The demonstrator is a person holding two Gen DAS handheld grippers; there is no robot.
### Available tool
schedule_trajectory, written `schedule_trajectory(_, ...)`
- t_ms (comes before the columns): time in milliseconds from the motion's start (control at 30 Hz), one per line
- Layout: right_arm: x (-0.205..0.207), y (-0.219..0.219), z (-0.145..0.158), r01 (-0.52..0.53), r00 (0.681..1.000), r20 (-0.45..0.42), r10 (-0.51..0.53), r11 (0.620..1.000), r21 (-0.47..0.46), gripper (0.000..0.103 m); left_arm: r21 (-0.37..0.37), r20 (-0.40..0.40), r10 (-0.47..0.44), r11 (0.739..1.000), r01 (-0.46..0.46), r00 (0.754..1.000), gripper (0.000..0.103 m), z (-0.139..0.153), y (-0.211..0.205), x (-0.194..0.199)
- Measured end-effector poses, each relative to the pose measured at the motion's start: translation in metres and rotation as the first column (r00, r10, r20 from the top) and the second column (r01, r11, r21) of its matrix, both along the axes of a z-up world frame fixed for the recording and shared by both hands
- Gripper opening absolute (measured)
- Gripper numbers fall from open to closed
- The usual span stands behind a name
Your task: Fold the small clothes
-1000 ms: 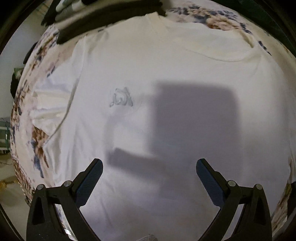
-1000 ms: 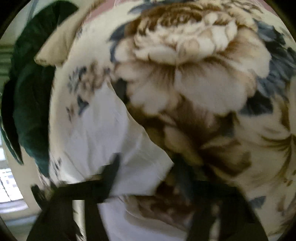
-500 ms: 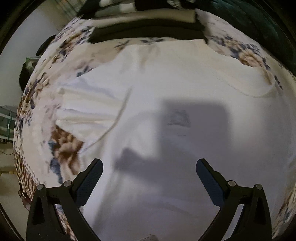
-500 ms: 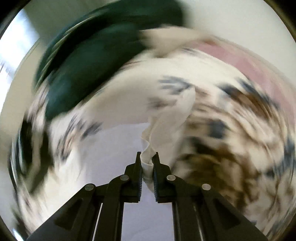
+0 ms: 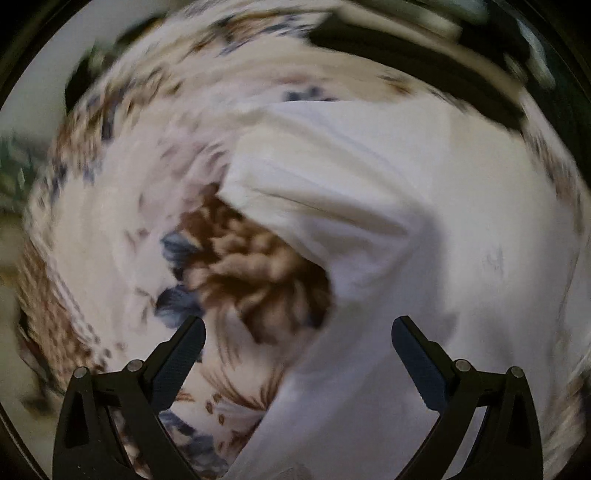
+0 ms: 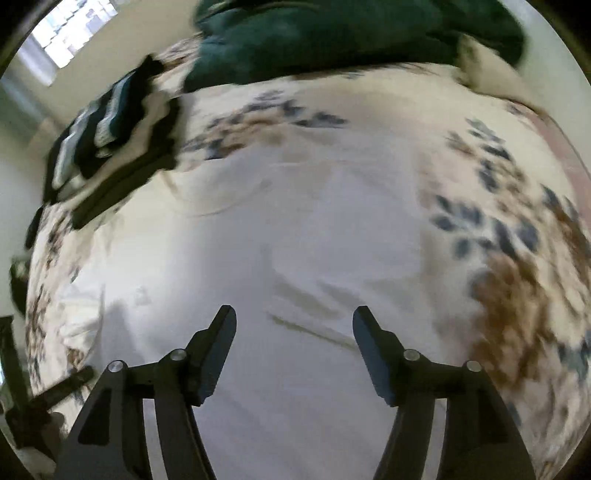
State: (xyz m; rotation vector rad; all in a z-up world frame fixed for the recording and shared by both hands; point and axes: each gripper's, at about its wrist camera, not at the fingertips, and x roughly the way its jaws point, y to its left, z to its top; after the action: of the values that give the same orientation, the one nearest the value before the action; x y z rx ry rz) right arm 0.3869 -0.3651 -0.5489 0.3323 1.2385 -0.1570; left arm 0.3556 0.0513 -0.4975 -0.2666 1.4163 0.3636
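Observation:
A white T-shirt (image 5: 424, 229) lies spread on a floral bedspread (image 5: 110, 229). In the left wrist view its left sleeve (image 5: 314, 184) points up-left, and my left gripper (image 5: 297, 332) is open and empty above the shirt's side edge below the sleeve. In the right wrist view the shirt (image 6: 295, 240) fills the middle, collar (image 6: 221, 199) at upper left, with a folded-in flap near the fingers. My right gripper (image 6: 293, 321) is open and empty above the shirt body. Both views are blurred by motion.
A stack of folded dark and striped clothes (image 6: 110, 125) sits at the bed's far left, also at the top of the left wrist view (image 5: 424, 48). A dark green blanket (image 6: 351, 33) lies at the far end. The other gripper's black frame (image 6: 44, 402) shows at lower left.
My right gripper, shut on the right sleeve half a second ago, has let it go on the shirt and opened. My left gripper has swung left toward the left sleeve, staying open.

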Motion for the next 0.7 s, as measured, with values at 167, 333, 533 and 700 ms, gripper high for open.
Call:
schedule_trajectory(167, -0.010, -0.013, -0.024, 0.071, 0.991, -0.110, -0.073, 0.997, -0.014, 0.068, -0.308, 0.000, 0.323, 0.900, -0.307, 0.946, 0.103, -0.030, 0.078, 0.002)
schedule_trajectory(333, -0.011, -0.002, -0.031, 0.119, 0.985, -0.127, -0.117, 0.993, 0.005, 0.068, -0.494, -0.037, 0.538, 0.723, -0.483, 0.842, 0.102, -0.060, 0.111, 0.003)
schedule_trajectory(533, -0.006, 0.016, -0.036, 0.131, 0.983, -0.130, -0.130, 0.991, 0.002, 0.068, -0.494, 0.135, 0.533, 0.767, -0.409, 0.836, 0.012, -0.045, 0.103, 0.029)
schedule_trajectory(700, -0.005, 0.018, -0.032, 0.144, 0.982, -0.122, -0.144, 0.990, -0.009, 0.068, -0.386, 0.257, 0.410, 0.874, -0.296, 0.875, 0.005, -0.024, 0.089, 0.057)
